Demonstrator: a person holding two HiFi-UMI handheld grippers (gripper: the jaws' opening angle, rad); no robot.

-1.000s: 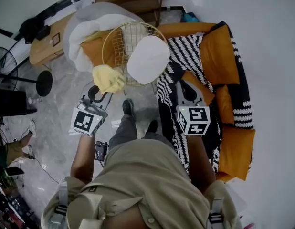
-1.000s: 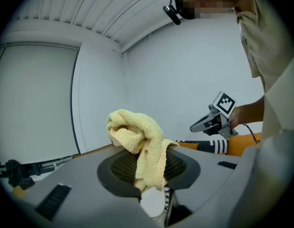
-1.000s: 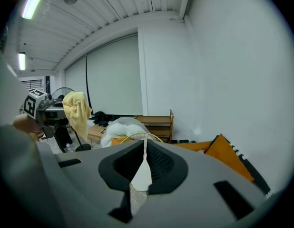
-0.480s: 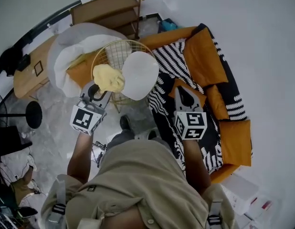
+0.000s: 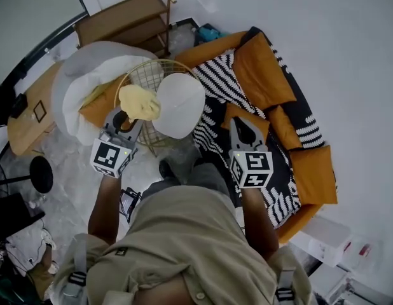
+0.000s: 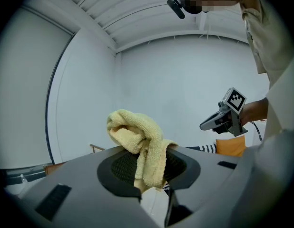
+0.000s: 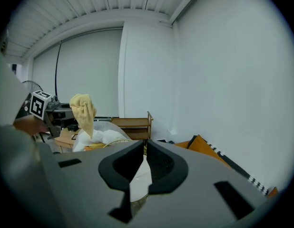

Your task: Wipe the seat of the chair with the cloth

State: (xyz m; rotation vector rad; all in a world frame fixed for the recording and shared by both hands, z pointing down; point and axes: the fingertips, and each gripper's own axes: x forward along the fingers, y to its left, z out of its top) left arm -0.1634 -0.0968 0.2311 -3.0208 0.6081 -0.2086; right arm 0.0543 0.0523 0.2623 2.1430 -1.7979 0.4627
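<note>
Left hand-held gripper (image 5: 123, 119) moved the soft yellow terry cloth (image 5: 138, 102), clamped by one fold, over the round white seat (image 5: 180, 107) edge. Light, floppy; hold bunched. Right hand-held gripper (image 5: 241, 127) nearly closed, empty.

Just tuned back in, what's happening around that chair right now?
A person stands over the chair with a gripper in each hand. The left gripper has its jaws clamped on a yellow cloth, held up in the air above the chair's round white seat, not touching it. The right gripper hangs off to the side over the sofa, jaws nearly together with nothing between them. Wiping has not begun.
</note>
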